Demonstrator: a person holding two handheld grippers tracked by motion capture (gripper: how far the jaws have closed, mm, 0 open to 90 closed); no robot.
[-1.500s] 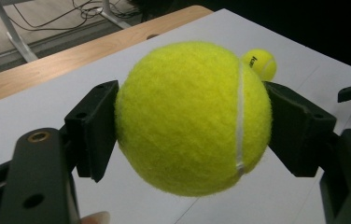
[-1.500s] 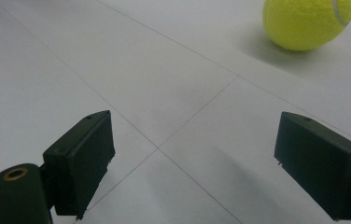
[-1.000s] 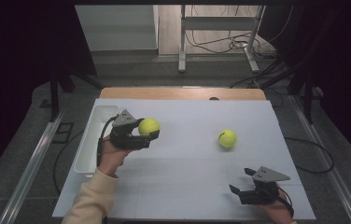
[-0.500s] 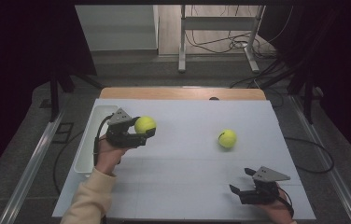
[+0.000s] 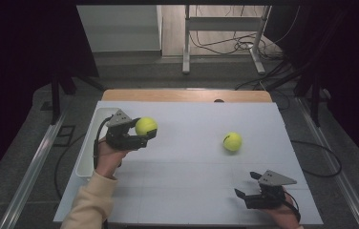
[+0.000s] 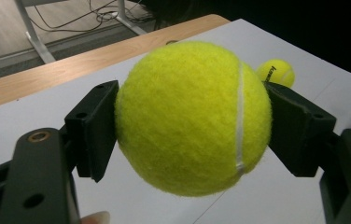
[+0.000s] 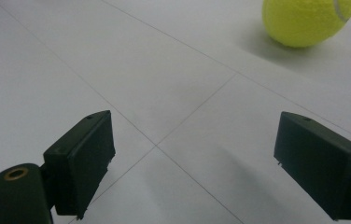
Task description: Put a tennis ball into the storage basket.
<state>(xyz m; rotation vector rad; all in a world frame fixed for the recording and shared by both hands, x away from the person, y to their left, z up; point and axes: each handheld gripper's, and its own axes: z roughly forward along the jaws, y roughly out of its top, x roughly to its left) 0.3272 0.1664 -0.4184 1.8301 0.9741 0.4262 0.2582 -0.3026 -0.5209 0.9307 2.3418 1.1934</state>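
Gripping tennis ball (image 6: 192, 116), left gripper (image 5: 145, 137), seam upright

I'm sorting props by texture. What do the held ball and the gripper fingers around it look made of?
The held ball looks like fuzzy yellow-green felt, matte, with a smooth white seam, probably a tennis ball. The left gripper has fingers that look like hard black plastic: flat, dull faces with sharp edges and small holes. Rubber pads cannot be ruled out.

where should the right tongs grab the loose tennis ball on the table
Across the widest middle of the loose yellow felt tennis ball, coming from the person's side, where the open right tongs already face it. It is round and sits apart on the white table, so nothing blocks either side.
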